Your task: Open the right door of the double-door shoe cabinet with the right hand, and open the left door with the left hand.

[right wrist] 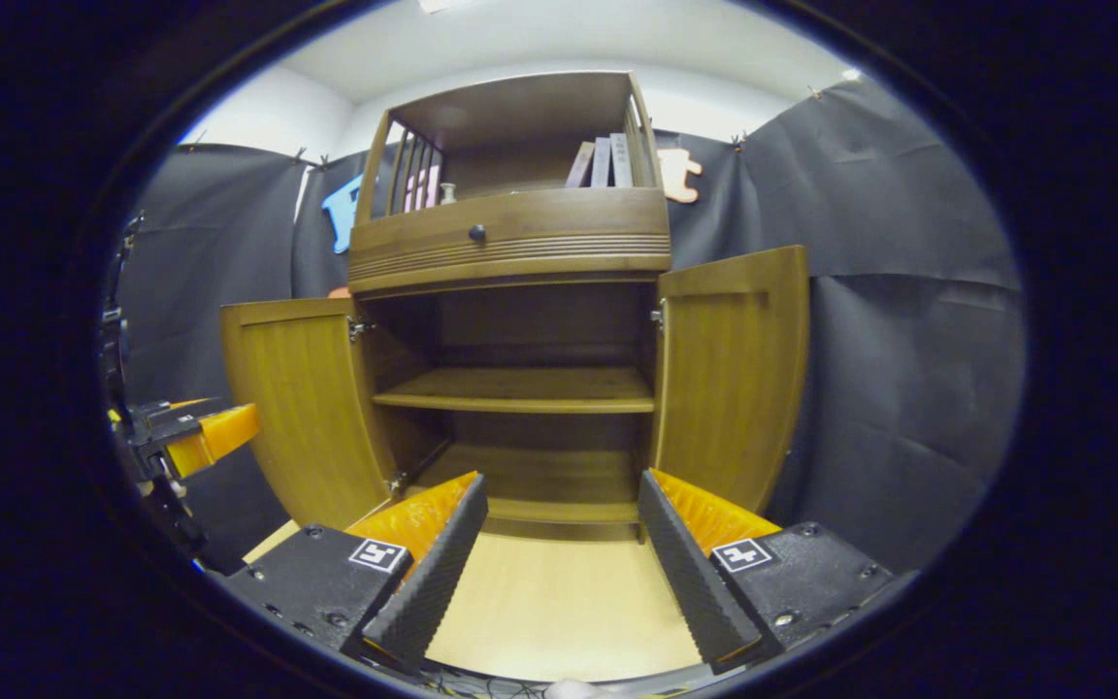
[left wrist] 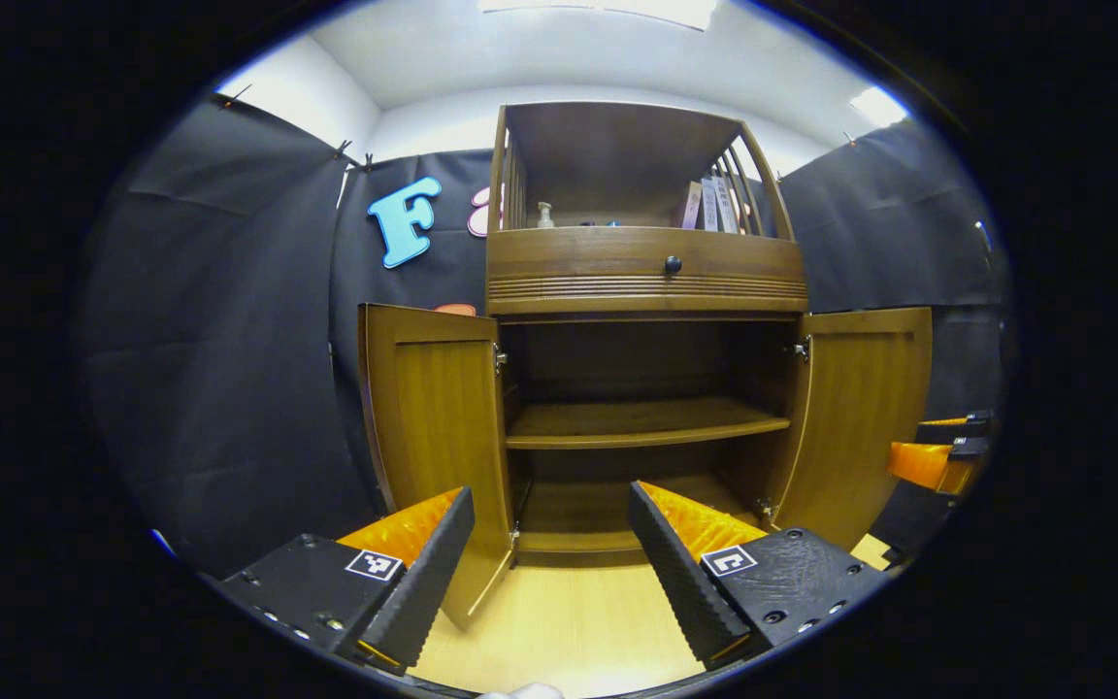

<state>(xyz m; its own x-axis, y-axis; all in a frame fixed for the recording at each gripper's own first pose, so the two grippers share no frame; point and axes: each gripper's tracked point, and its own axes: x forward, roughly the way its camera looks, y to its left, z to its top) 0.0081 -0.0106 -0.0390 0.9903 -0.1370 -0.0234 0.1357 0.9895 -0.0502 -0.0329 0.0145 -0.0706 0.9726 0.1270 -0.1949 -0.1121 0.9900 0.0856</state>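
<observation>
The wooden shoe cabinet (left wrist: 646, 282) (right wrist: 510, 243) stands ahead with both lower doors swung wide. Its left door (left wrist: 438, 427) (right wrist: 302, 408) and right door (left wrist: 860, 408) (right wrist: 734, 374) hang outward, baring an inner shelf (left wrist: 641, 422) (right wrist: 520, 388). My left gripper (left wrist: 549, 544) is open, a little back from the cabinet near the left door's lower edge, with nothing between its fingers. My right gripper (right wrist: 559, 539) is also open and holds nothing, in front of the cabinet's base. The right gripper (left wrist: 942, 456) appears at the far right in the left gripper view, the left gripper (right wrist: 185, 432) at the far left in the right gripper view.
A drawer with a dark knob (left wrist: 673, 264) (right wrist: 476, 233) sits above the doors. The top shelf holds books (left wrist: 714, 204) (right wrist: 603, 160) and a small bottle (left wrist: 545, 216). Light wooden floor (left wrist: 569, 621) (right wrist: 549, 602) lies before the cabinet. Black cloth walls close in on both sides.
</observation>
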